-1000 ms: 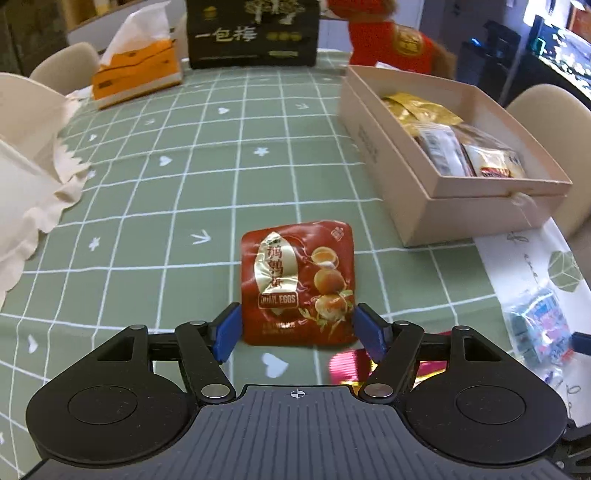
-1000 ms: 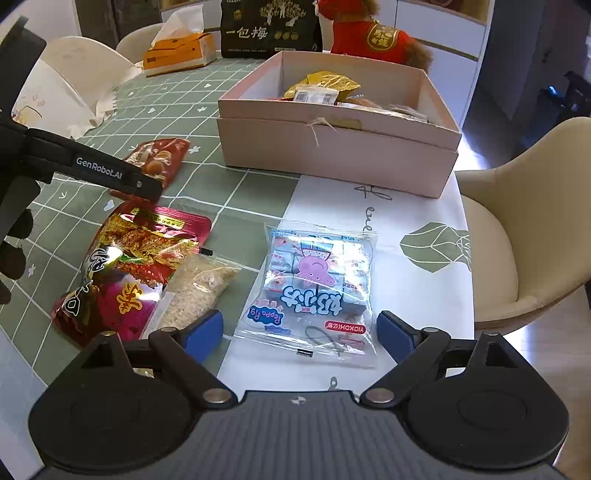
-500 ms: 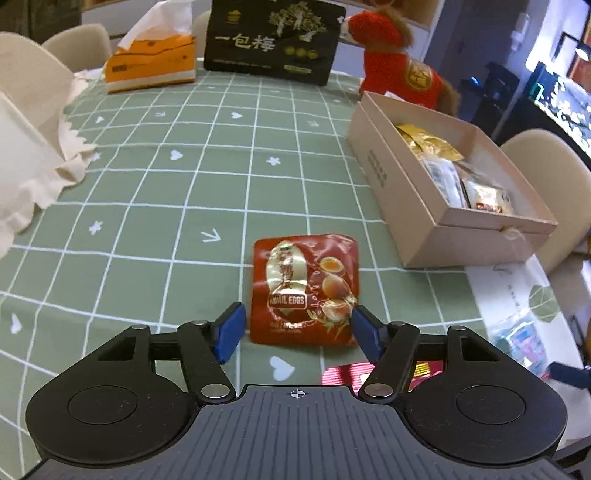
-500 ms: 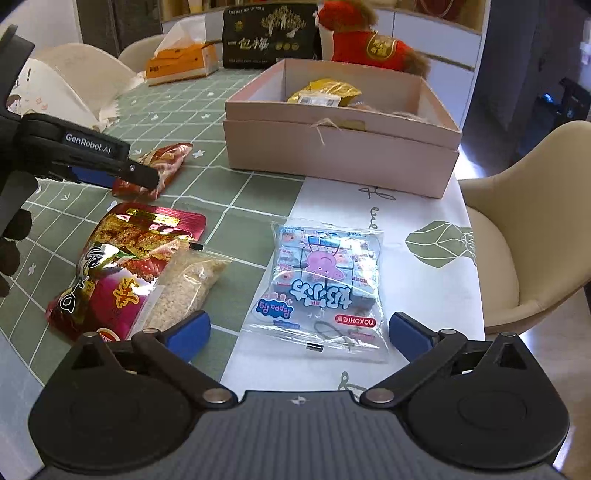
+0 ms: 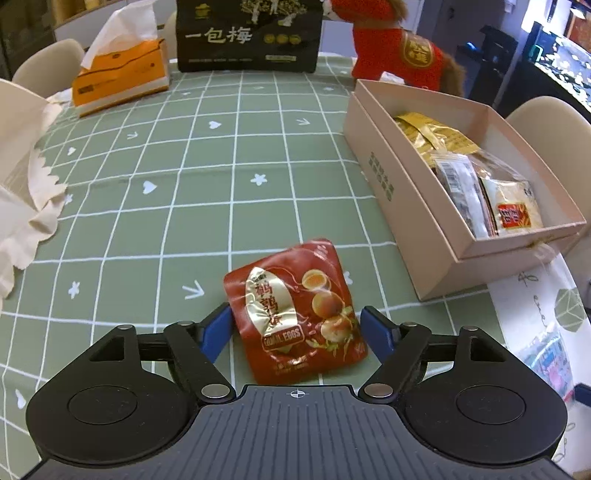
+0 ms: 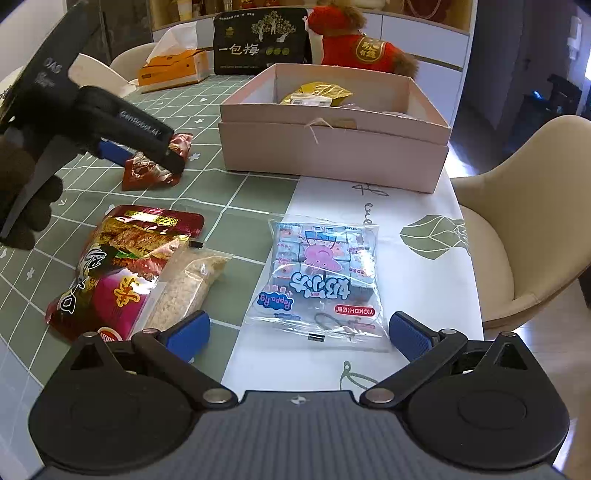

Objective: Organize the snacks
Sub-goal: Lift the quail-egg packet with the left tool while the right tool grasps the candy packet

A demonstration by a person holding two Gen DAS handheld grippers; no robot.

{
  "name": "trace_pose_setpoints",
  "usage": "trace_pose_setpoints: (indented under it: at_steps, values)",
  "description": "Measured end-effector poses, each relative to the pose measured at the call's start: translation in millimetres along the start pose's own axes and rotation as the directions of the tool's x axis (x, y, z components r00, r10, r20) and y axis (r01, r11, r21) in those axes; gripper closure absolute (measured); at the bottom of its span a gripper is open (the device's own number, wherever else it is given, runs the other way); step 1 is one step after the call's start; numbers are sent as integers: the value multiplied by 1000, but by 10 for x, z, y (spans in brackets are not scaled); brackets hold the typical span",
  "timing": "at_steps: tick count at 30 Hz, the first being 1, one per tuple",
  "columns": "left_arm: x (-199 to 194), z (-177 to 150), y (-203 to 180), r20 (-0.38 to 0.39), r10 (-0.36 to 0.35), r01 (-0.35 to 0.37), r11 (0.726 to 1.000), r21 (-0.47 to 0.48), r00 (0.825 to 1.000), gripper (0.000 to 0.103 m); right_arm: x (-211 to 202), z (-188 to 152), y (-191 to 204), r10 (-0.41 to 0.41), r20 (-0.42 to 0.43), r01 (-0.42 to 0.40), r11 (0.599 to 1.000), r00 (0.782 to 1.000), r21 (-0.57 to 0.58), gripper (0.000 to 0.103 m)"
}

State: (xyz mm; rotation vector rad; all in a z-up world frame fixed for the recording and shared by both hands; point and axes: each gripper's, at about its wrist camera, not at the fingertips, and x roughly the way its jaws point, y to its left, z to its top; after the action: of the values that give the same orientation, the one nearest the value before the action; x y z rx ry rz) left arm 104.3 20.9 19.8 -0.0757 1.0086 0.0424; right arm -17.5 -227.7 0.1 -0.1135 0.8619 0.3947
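Both grippers spread wide, holding nothing

Left gripper (image 5: 295, 328) straddles the egg packet (image 5: 293, 312), box (image 5: 402, 206) at 2 o'clock; jaws have just opened. Light, slippery, soft: pinch the edges. Right gripper (image 6: 295, 332) frames the candy bag (image 6: 325, 280).

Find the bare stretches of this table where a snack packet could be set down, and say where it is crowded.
Free: the green cloth between tissue box, black bag and pink box. Crowded: the near edge, around the quail egg packet, red pouch, grain bag and Peppa Pig pack.
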Motion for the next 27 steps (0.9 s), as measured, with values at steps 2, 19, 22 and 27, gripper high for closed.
trace_pose_setpoints:
  at_steps: [2, 19, 22, 27]
  values:
    - [25, 39, 15, 2, 5, -5, 1000, -25, 1000, 23, -9, -13, 11, -4, 1, 4, 1000, 1000, 4, 0]
    - [-166, -294, -94, 34, -1, -1, 999, 54, 999, 26, -46, 124, -131, 49, -69, -52, 998, 996, -36, 2]
    - [-310, -481, -30, 45, -41, 41, 999, 4, 998, 27, -47, 242, -213, 13, -29, -13, 1000, 999, -9, 2]
    - [-489, -683, 96, 55, -123, 130, 982, -138, 991, 27, 172, 404, -271, -1, -70, 2, 1000, 998, 16, 7]
